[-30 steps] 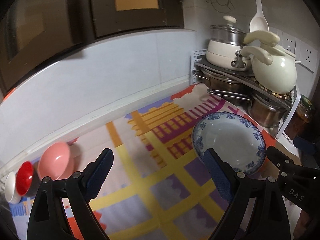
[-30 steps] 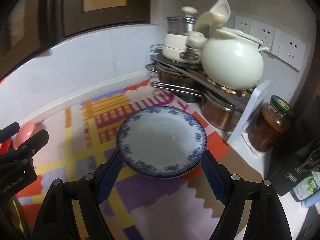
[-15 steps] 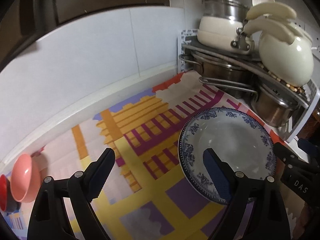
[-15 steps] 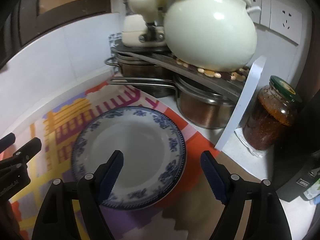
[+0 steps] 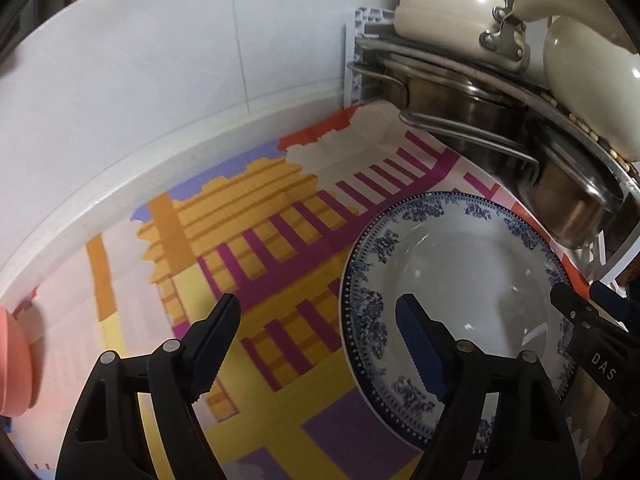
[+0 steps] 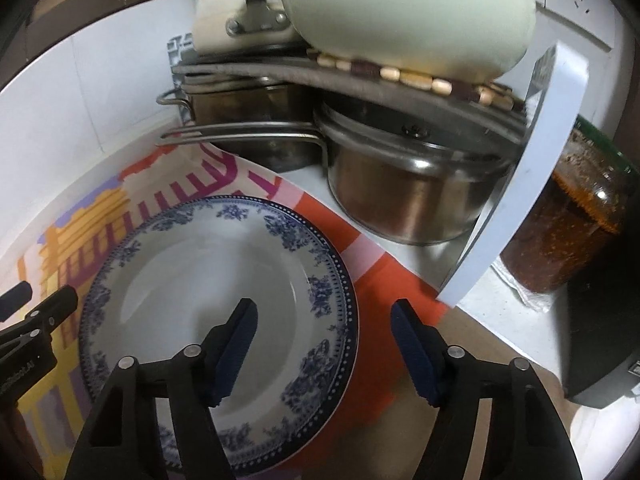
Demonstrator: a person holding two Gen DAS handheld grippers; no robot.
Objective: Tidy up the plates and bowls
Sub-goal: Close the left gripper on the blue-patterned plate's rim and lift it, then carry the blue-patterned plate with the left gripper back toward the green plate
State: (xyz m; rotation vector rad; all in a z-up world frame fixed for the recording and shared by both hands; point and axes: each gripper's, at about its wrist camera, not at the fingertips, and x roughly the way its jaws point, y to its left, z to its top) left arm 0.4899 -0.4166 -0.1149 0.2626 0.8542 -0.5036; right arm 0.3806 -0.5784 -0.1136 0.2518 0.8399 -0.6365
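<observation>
A white plate with a blue floral rim [image 5: 472, 280] lies on a colourful patterned mat [image 5: 248, 232]. It also shows in the right wrist view [image 6: 192, 276]. My left gripper [image 5: 320, 320] is open and low, with the plate's left rim between its fingers. My right gripper [image 6: 324, 324] is open and low, with the plate's right rim between its fingers. A pink bowl [image 5: 14, 364] sits at the far left edge.
A corner rack [image 6: 516, 168] holds steel pots [image 6: 408, 188] below and cream pots [image 6: 408, 8] above, close behind the plate. A jar of red sauce [image 6: 572, 228] stands to the right. A white tiled wall [image 5: 140, 64] runs behind the mat.
Both grippers have moved forward and down to the plate, one at each side of its rim. The pink bowl has slid to the left edge of view; the red bowl is out of view.
</observation>
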